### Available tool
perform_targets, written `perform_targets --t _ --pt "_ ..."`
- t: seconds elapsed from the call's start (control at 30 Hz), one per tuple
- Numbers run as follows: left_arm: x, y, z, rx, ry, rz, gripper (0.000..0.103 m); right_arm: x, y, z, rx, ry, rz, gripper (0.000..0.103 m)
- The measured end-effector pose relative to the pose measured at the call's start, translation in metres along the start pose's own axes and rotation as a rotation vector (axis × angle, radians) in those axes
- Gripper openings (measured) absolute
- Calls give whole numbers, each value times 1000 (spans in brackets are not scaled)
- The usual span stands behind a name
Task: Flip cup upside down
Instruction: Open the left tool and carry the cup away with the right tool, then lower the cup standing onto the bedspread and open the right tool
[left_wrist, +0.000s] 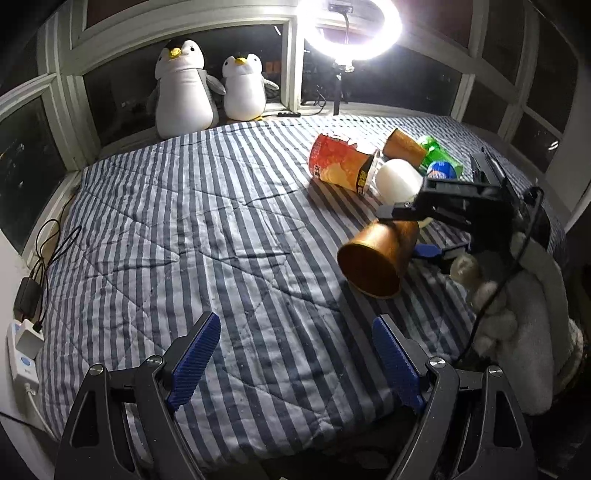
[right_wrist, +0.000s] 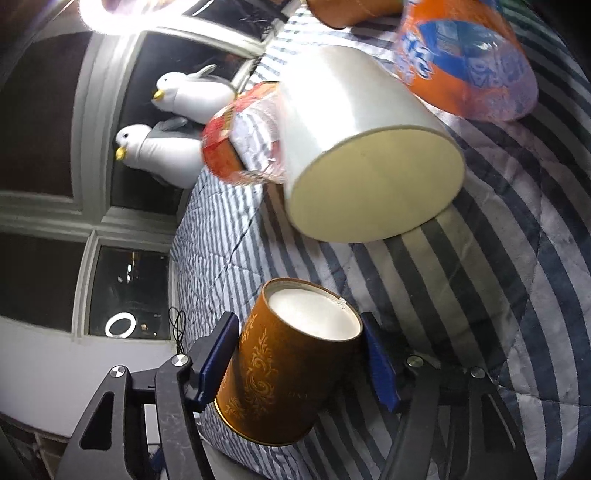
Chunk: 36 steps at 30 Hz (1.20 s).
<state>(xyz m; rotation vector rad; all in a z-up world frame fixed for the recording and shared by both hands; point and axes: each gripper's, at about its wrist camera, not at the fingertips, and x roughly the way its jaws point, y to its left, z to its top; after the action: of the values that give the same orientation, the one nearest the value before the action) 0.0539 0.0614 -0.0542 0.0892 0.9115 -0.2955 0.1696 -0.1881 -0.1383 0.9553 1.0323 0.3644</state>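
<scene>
My right gripper (right_wrist: 301, 360) is shut on a brown paper cup (right_wrist: 288, 365) with gold patterning, held tilted in the air above the striped bed; its white base faces the camera. In the left wrist view the same cup (left_wrist: 376, 254) shows its open mouth turned down and left, held by the right gripper (left_wrist: 410, 230) at right. My left gripper (left_wrist: 295, 354) is open and empty, low over the near part of the bed.
A white cup (right_wrist: 362, 155), a red snack tube (left_wrist: 340, 162), another brown cup (left_wrist: 402, 147), an orange-blue wrapped bottle (right_wrist: 465, 62) and a green bottle (left_wrist: 437, 149) lie on the striped quilt (left_wrist: 184, 240). Two penguin plushies (left_wrist: 184, 88) and a ring light (left_wrist: 351, 29) stand at the window. A power strip (left_wrist: 24, 347) is left.
</scene>
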Motion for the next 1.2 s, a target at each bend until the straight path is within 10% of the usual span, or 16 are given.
perform_targets --t 0.43,0.83,1.2 --pt "5 -26 8 -33 -65 -68 87 -58 23 -11 -323 -131 -91 57" --pt "11 -42 9 -62 -83 -113 87 -101 26 -40 -800 -366 -432 56" --pt "5 -55 10 -27 -111 -83 87 -95 15 -59 -935 -419 -512 56"
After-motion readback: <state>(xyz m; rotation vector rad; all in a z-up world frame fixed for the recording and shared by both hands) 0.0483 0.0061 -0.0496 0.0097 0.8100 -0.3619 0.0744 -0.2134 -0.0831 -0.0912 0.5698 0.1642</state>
